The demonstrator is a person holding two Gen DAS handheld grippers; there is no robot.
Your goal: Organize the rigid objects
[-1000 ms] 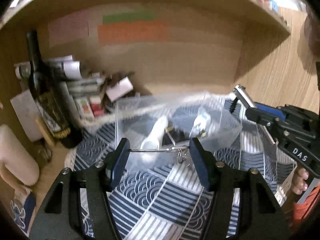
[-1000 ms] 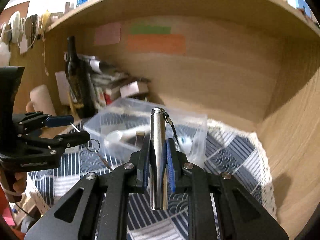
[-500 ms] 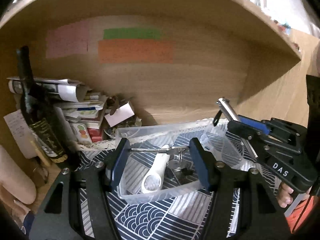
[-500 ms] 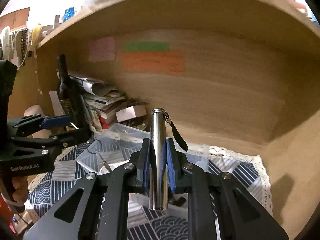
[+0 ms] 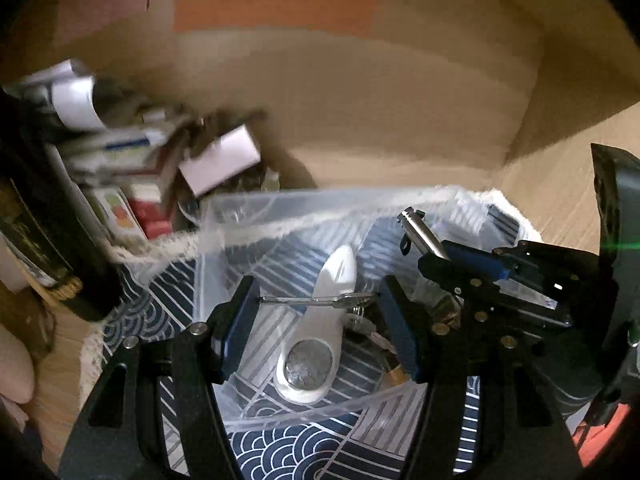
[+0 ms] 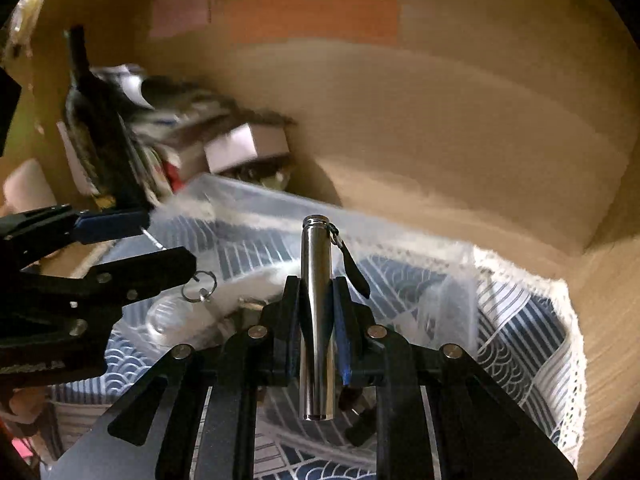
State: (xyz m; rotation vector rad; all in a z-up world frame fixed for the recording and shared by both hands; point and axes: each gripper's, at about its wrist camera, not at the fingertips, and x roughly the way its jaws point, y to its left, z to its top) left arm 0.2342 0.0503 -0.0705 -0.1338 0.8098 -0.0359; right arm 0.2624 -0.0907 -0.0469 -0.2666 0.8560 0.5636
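Observation:
My left gripper (image 5: 318, 302) is shut on a thin metal key (image 5: 312, 301) held crosswise between its pads, its ring (image 6: 200, 287) hanging below. It hovers over the clear plastic bin (image 5: 276, 412), which holds a white magnifier (image 5: 318, 344) and small dark items. My right gripper (image 6: 316, 308) is shut on an upright silver metal cylinder (image 6: 316, 320) with a black strap. It is over the bin's right side (image 6: 460, 280) and shows in the left wrist view (image 5: 476, 268).
The bin sits on a blue-and-white patterned cloth (image 6: 520, 340) inside a wooden shelf. A dark wine bottle (image 5: 44, 220) and a pile of papers and small boxes (image 5: 160, 160) stand at the left. The wooden back wall (image 6: 440, 120) carries coloured paper notes.
Both grippers have dropped and moved forward over the bin, which now looks closer and larger. Each still holds its object.

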